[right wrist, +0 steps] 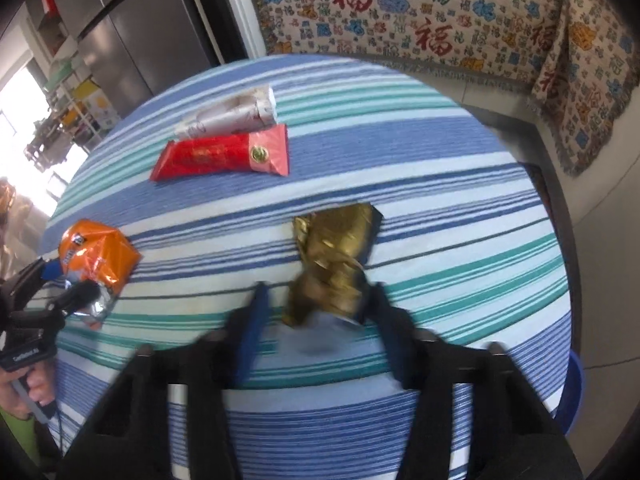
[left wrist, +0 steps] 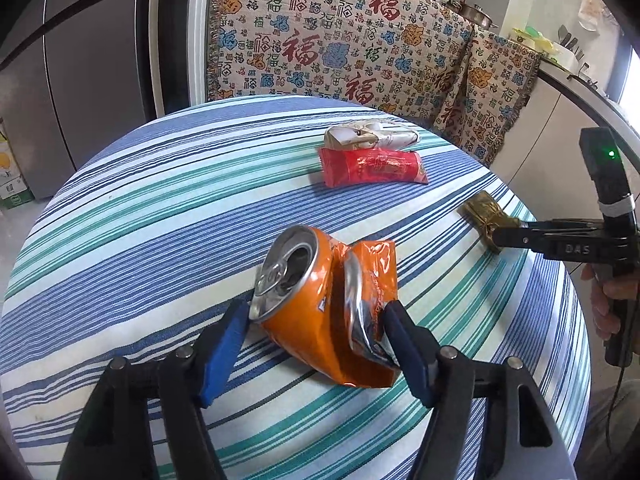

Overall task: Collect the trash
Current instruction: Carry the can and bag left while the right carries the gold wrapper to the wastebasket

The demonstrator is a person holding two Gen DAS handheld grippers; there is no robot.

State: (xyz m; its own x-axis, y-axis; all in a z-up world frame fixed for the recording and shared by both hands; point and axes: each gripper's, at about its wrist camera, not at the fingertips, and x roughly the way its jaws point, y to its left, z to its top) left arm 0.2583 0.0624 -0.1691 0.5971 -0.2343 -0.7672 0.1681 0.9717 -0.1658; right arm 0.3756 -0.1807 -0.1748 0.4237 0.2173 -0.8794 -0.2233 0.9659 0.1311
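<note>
Up close, the striped table [left wrist: 160,208] fills both views, its near edge hidden by the tongs. The crushed orange can [left wrist: 324,304] lies between the left gripper [left wrist: 316,320] fingers, both pads touching it. Blur hides whether the right gripper [right wrist: 316,304] pinches the gold wrapper [right wrist: 336,256] between its fingers. Farther back, red packet [left wrist: 374,168] touches a pale wrapper [left wrist: 370,138].

On the worktop [left wrist: 160,200], your crushed can [left wrist: 320,300] lies nearest. Behind it lie two wrappers [left wrist: 374,168] side by side, touching. Right of the can, well apart, lies a crumpled foil packet [left wrist: 480,214].
</note>
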